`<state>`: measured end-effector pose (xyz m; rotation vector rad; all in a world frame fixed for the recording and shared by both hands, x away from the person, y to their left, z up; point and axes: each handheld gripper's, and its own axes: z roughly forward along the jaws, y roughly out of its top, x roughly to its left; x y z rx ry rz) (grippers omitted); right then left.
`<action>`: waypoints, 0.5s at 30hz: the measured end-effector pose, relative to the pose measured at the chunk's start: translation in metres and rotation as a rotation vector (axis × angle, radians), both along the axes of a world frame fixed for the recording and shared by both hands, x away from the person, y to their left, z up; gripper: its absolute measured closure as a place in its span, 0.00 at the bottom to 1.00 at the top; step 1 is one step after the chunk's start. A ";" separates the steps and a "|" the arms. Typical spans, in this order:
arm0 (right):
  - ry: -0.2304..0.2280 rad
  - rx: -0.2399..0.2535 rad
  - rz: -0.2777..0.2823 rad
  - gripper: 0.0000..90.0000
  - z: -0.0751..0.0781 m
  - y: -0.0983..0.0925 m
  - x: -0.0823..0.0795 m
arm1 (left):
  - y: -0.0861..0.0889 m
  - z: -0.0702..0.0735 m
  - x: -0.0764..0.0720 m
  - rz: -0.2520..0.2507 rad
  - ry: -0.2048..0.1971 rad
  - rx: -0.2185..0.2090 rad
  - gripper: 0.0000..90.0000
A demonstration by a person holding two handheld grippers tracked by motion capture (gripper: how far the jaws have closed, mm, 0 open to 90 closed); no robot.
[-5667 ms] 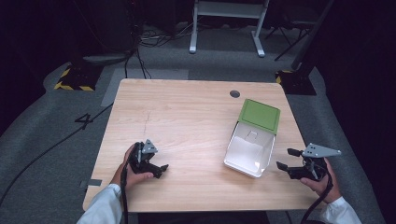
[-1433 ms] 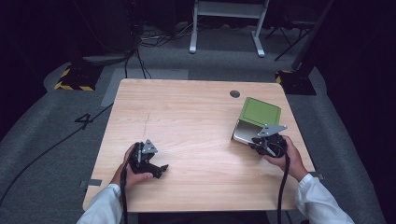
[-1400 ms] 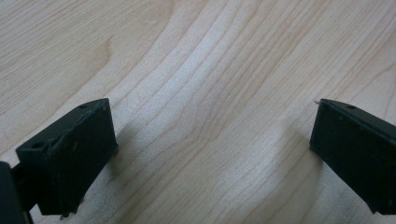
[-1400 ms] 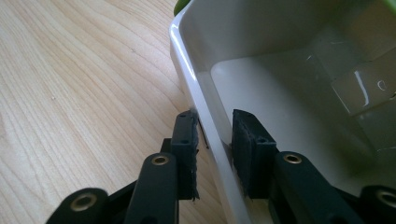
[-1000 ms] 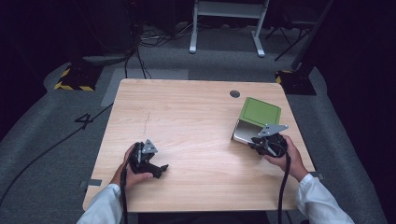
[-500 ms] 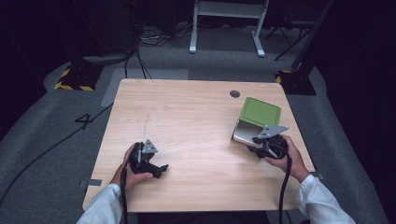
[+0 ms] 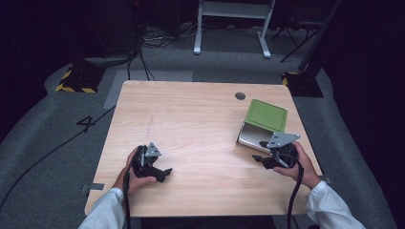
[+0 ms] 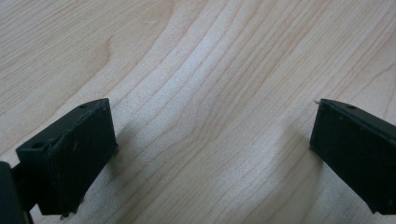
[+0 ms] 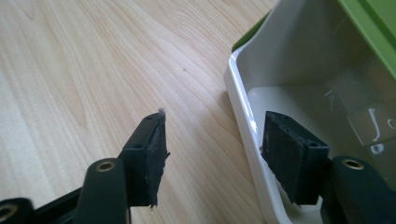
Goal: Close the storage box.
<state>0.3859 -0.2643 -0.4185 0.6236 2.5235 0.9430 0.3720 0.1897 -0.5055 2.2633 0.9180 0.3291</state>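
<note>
Sitting near the table's (image 7: 191,119) right edge: white box (image 9: 299,70), glossy, green lid (image 7: 266,115) half across it
Right gripper (image 9: 212,147): jaws just opening, straddling the box's near wall, pads clear
Left gripper (image 8: 212,149): jaws spread on bare wood, well apart from the box

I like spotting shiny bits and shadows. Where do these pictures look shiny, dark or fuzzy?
High view: the table is lit but the floor around it sinks into dark. Right gripper view: a bright glint runs along the white box rim, and the near jaws look soft. Left gripper view: a pale sheen lies on the wood between the jaws, each of which casts a soft shadow.
</note>
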 end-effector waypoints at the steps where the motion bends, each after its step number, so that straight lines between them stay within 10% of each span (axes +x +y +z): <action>1: 0.000 0.000 0.000 0.44 0.000 0.000 0.000 | 0.000 0.000 0.000 0.000 0.000 0.000 0.01; 15: -0.045 -0.006 0.014 0.29 0.006 -0.014 -0.022 | 0.000 0.000 0.000 -0.001 -0.001 0.000 0.01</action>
